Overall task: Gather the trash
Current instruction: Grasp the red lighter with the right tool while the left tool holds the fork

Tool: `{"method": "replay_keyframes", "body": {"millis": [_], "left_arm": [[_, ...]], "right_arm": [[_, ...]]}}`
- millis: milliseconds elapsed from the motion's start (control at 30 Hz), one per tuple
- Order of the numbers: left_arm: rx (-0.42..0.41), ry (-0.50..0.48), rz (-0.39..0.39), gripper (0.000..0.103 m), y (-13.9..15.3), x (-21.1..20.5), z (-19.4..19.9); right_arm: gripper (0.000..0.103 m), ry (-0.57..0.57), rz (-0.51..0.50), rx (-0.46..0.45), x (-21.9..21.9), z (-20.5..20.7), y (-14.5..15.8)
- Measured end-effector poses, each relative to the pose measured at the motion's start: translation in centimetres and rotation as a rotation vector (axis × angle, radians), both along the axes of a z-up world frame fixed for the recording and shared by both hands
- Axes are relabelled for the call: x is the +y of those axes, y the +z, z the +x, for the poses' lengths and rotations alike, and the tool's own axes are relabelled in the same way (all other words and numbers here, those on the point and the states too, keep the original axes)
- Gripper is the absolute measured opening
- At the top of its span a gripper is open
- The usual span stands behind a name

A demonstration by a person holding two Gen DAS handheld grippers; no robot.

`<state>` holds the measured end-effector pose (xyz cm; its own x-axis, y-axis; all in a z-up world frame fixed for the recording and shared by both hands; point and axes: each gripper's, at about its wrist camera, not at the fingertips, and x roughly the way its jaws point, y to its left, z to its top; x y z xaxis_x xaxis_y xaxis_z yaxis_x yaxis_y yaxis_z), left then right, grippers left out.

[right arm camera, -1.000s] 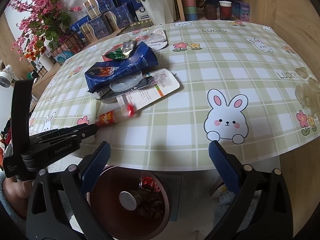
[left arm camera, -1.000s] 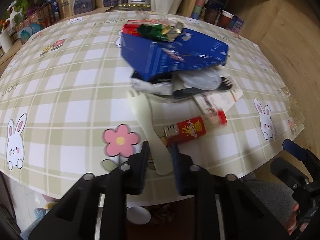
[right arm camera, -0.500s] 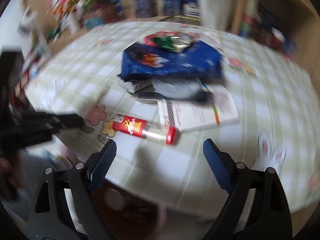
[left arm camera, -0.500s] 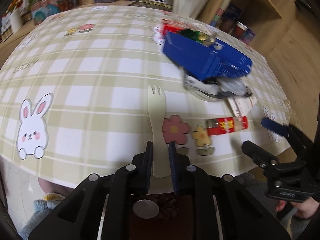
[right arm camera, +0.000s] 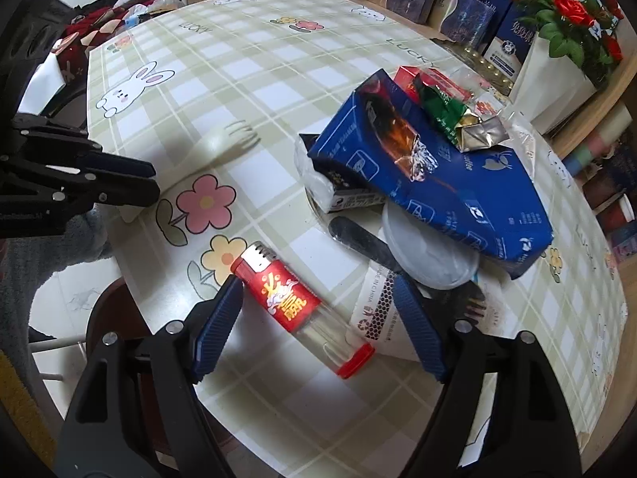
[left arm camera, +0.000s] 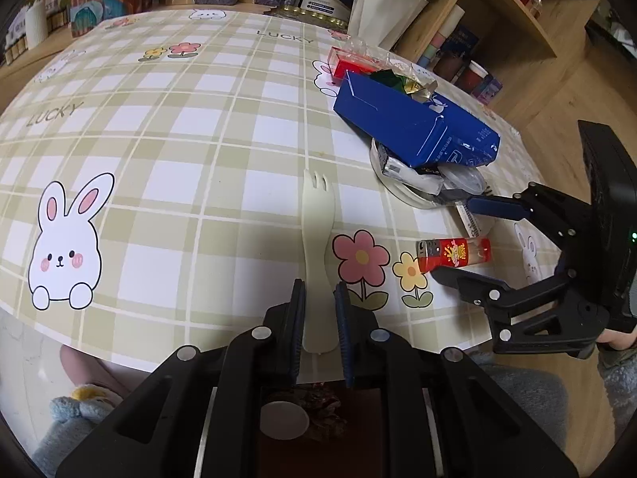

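Since 1 s ago the right tool (right arm camera: 314,314) has come in low over the lighter (right arm camera: 302,310), fingers spread wide w/ the lighter lying between them on the counter (right arm camera: 278,63), not gripped. Left tool (left arm camera: 318,318) is pinching the handle of the cream plastic fork (left arm camera: 316,247) at the counter's near edge, tines pointing away. Just beyond the lighter sits the trash pile: blue carton (right arm camera: 438,175) tilted over a clear plastic lid (right arm camera: 426,255), a black fork (right arm camera: 366,243) & a paper leaflet (right arm camera: 374,310), green-gold wrapper (right arm camera: 458,119) on top
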<state>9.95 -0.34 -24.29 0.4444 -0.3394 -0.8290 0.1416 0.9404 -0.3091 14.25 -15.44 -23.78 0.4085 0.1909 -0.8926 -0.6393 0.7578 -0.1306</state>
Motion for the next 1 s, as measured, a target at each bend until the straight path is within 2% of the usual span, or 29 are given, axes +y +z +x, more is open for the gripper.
{"method": "replay_keyframes", "body": {"millis": [200,367,500,600,633,667,733,1000], "left_arm": [[-0.013,-0.003,-0.005,0.017,0.0,0.0,-0.1],[-0.014,0.004,-0.037,0.017,-0.1,0.5,-0.2],[-0.023,0.000,-0.024,0.017,-0.1,0.3,-0.3],[-0.025,0.004,-0.028,0.017,-0.1,0.4,-0.4],[-0.025,0.006,-0.030,0.017,-0.1,0.4,-0.4],[-0.027,0.006,-0.031,0.017,-0.1,0.4,-0.4],[-0.029,0.007,-0.031,0.017,-0.1,0.4,-0.4],[-0.035,0.008,-0.026,0.017,-0.2,0.3,-0.4]], "right_arm": [[0.077,-0.016,0.016,0.026,-0.1,-0.1,0.2],[0.073,-0.022,0.002,-0.005,0.0,-0.8,0.0],[0.068,-0.022,0.016,0.005,0.2,-1.1,0.0],[0.052,-0.050,0.021,0.014,0.2,-1.2,-0.1],[0.041,-0.062,0.039,0.036,0.1,-1.1,-0.2],[0.038,-0.092,0.085,0.079,-0.2,-0.9,-0.2],[0.037,-0.130,0.118,0.101,-0.4,-0.9,-0.3],[0.037,-0.187,0.122,0.081,-0.3,-1.2,-0.3]]}}
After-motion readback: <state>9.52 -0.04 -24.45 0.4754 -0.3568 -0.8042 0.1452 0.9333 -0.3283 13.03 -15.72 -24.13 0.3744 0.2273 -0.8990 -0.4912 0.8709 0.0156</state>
